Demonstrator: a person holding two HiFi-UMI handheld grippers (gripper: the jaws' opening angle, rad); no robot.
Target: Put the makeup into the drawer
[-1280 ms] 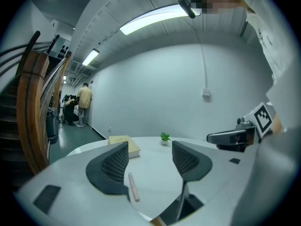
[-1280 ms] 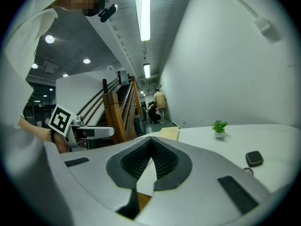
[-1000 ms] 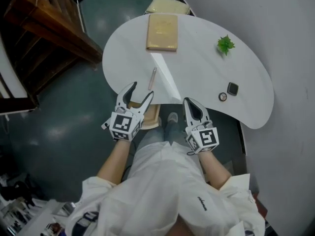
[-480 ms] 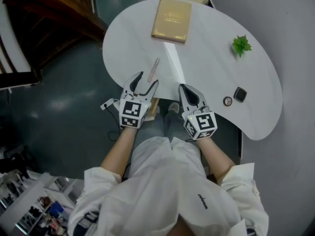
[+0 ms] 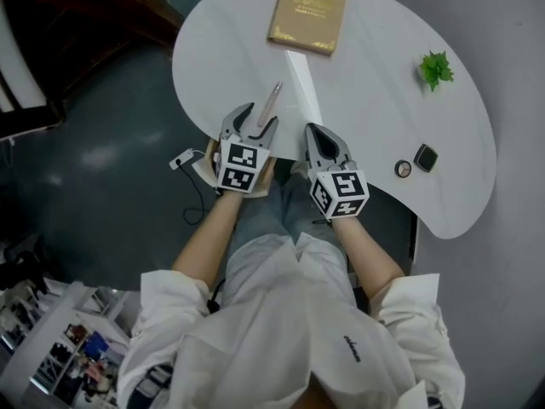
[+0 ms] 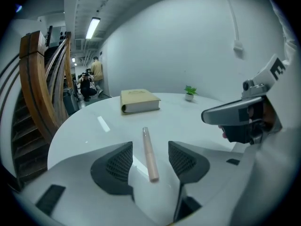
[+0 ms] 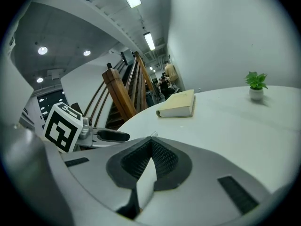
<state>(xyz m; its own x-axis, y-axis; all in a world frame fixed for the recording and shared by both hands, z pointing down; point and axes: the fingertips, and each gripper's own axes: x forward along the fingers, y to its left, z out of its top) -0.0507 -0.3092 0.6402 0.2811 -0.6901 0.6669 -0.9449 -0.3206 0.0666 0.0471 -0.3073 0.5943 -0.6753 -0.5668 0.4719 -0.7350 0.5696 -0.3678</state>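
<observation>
A slim pink makeup stick (image 5: 271, 103) lies on the white bench (image 5: 375, 118), on the person's side of the book (image 5: 309, 13). Its near end sits between the jaws of the left claw (image 5: 261, 116), which stand apart and have just been closing without touching it. The right claw (image 5: 313, 131), alongside, is pressed together and empty. The stick looks light, stiff and smooth, likely to roll; a pinch across its middle seems safest. No drawer is in sight, and a small dark case (image 5: 426, 157) far right of the book is too small to identify.
</observation>
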